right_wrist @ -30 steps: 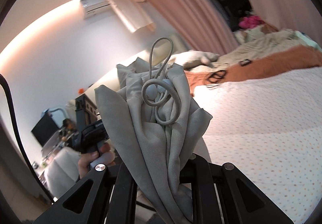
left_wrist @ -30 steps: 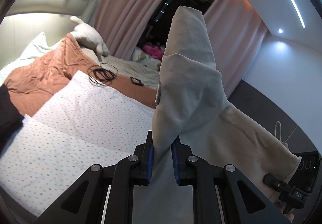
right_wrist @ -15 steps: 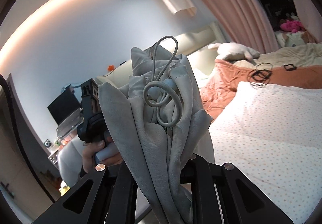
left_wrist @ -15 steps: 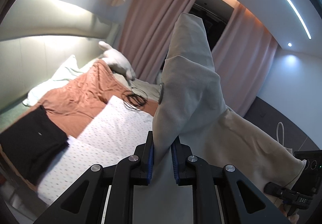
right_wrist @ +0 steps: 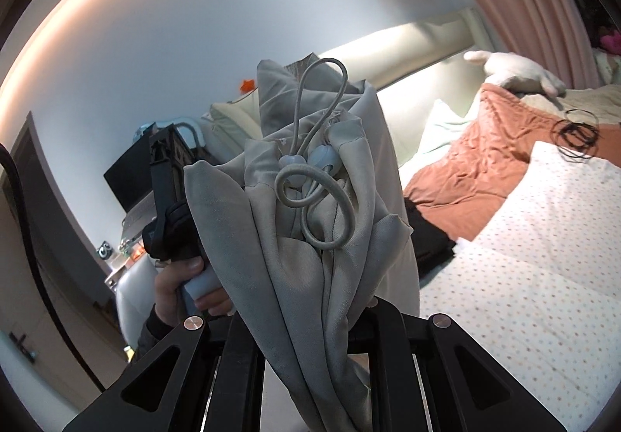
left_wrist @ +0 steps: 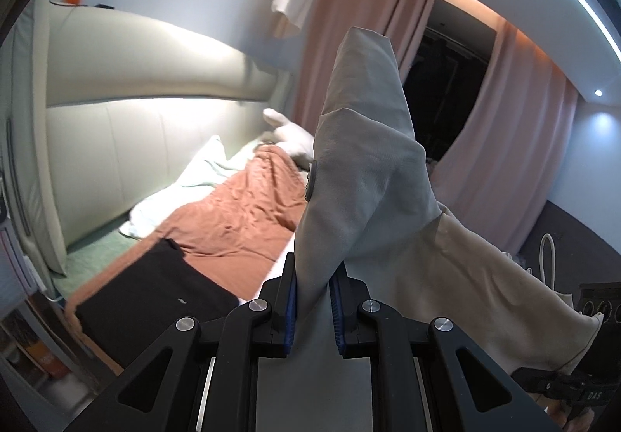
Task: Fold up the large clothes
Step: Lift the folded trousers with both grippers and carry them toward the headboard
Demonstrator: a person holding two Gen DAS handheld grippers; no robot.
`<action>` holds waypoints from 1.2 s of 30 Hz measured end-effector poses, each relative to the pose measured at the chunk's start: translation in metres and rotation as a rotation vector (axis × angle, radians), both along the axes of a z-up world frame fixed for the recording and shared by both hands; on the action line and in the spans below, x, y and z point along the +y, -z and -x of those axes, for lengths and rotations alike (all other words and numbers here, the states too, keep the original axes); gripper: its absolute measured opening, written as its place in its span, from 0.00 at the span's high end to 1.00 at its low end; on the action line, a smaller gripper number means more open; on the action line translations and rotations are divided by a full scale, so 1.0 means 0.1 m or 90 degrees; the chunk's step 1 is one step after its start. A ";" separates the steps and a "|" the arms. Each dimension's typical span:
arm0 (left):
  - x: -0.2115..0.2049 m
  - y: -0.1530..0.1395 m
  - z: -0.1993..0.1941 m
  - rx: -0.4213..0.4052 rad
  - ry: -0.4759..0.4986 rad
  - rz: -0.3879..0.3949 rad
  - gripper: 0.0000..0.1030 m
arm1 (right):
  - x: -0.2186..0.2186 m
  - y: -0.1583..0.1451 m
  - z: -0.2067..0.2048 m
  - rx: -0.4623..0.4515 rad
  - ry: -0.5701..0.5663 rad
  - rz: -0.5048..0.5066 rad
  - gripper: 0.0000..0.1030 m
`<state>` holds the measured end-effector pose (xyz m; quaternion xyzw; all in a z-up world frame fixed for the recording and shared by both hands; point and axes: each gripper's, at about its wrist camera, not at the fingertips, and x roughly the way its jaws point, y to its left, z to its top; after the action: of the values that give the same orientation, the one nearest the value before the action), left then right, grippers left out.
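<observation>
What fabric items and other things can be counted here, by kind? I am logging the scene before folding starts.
Grey drawstring garment, held by both the left hand-held gripper and the right hand-held gripper: 1
Folded black garment: 1
Rust-orange blanket: 1
Dotted white duvet: 1
White plush toy: 1
Coiled black cable: 1
Total: 6

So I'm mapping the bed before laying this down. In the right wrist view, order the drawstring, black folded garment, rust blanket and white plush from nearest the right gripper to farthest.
1. Drawstring: on the grey garment clamped in the right gripper.
2. Black folded garment: just right of it, at the bed's edge.
3. Rust blanket: further up the bed.
4. White plush: at the headboard end.
</observation>
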<state>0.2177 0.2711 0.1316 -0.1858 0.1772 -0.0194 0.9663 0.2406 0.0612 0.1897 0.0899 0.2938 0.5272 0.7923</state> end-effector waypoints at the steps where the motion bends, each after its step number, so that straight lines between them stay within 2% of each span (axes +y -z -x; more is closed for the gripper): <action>1: 0.08 0.01 -0.02 0.004 -0.009 -0.002 0.85 | 0.12 0.02 -0.03 0.001 -0.008 0.003 0.88; 15: 1.31 0.20 -0.12 0.040 -0.146 0.005 0.86 | 1.84 0.42 -0.41 0.037 -0.123 0.070 0.88; 21: 1.71 0.09 -0.08 0.050 -0.195 -0.008 0.86 | 2.44 0.51 -0.47 0.048 -0.166 0.077 0.88; 29: 2.04 0.00 -0.20 0.064 -0.248 -0.038 0.86 | 2.85 0.53 -0.55 0.056 -0.208 0.068 0.88; 36: 2.17 0.26 -0.66 0.089 -0.271 -0.053 0.86 | 2.93 0.77 -0.85 0.079 -0.213 0.073 0.88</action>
<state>0.2834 0.4886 0.1059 -0.1795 0.2016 0.2049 0.9408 0.3258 0.3543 0.1127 0.0264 0.3824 0.6275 0.6777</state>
